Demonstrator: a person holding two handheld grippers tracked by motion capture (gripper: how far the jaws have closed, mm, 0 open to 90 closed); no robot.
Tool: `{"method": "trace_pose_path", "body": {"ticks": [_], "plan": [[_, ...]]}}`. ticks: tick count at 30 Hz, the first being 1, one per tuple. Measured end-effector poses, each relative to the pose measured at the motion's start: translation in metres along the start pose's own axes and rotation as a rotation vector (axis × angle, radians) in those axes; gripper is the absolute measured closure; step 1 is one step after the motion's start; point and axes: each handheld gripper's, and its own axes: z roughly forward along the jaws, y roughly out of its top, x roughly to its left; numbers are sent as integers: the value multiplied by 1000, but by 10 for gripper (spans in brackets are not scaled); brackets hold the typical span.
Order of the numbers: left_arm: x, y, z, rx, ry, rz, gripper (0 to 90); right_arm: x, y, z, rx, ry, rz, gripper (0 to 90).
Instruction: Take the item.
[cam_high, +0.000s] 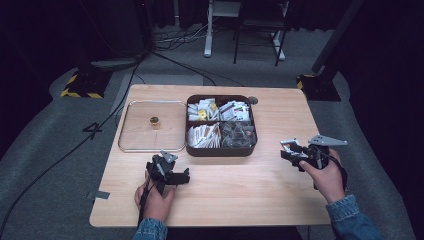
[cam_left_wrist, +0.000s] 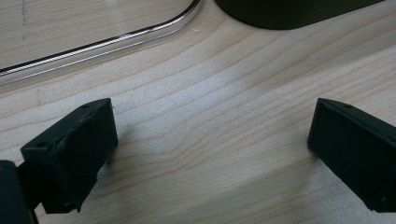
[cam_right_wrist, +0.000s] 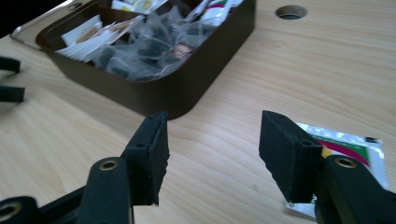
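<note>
Both grippers, left gripper and right gripper, have fingers spread, empty; a brown box sits at twelve o'clock on the worktop.

Sachet half behind right claw

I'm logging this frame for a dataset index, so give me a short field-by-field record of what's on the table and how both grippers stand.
surface: light wooden table
box: dark brown four-compartment box holding sachets and tea bags
lid: clear lid with a small gold knob, flat on the table left of the box
loose item: white sachet with a green and red print, beside the right jaw
left gripper: open, over bare wood
right gripper: open
</note>
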Motion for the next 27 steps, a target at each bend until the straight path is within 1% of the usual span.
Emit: {"method": "trace_pose_path", "body": {"ticks": [4, 8, 13, 16, 18, 22, 24, 27], "plan": [[0, 0, 0, 0, 0, -1, 19, 14, -4, 4, 9, 25, -31, 433], [0, 0, 0, 0, 0, 0, 19, 25, -10, 8, 16, 41, -57, 432], [0, 0, 0, 0, 0, -1, 19, 31, -18, 12, 38, 66, -96, 426], [0, 0, 0, 0, 0, 0, 19, 33, -26, 17, 53, 74, -97, 424], [0, 0, 0, 0, 0, -1, 19, 36, -33, 21, 74, 81, -106, 422], [0, 0, 0, 0, 0, -1, 19, 44, -42, 29, 116, 105, -150, 403], [0, 0, 0, 0, 0, 0, 19, 48, -45, 31, 125, 115, -170, 393], [0, 0, 0, 0, 0, 0, 19, 52, -49, 34, 134, 118, -200, 374]]}}
